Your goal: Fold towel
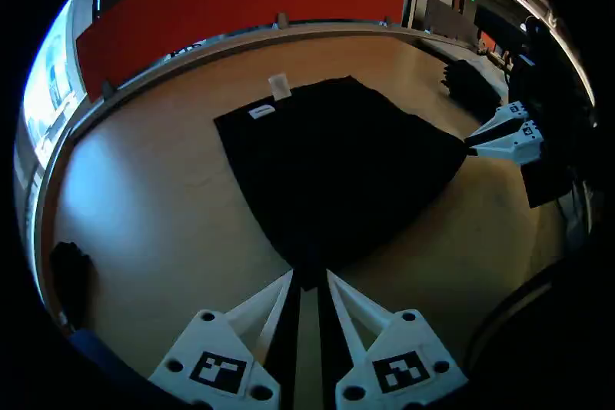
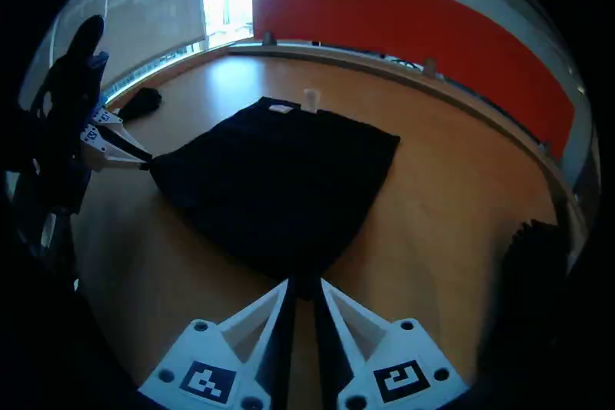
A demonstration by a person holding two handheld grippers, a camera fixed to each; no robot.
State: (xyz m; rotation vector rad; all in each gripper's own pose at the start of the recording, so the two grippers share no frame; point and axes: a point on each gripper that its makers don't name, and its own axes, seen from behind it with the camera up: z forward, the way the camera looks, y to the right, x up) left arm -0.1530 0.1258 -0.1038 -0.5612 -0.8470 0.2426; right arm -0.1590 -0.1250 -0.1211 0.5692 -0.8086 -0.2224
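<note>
Clamping 2 corners of the towel (image 1: 338, 171), left gripper (image 1: 309, 283) and right gripper (image 2: 305, 287) are closed on little cloth — 1 corner may be lost when lifted.

Left tongs (image 1: 311, 279): two white plastic fingers (image 1: 257, 314) with open triangular ribbing are recorded, lined dark on the inner faces. A black-and-white square marker (image 1: 221, 371) is borne on each base, with round screw holes (image 1: 207, 316) set around it. Right tongs (image 2: 305, 283): the same build and markings are recorded. Dark clothing (image 1: 550, 79) is noted on the person at the far worktop edge; finer detail cannot be told.
</note>
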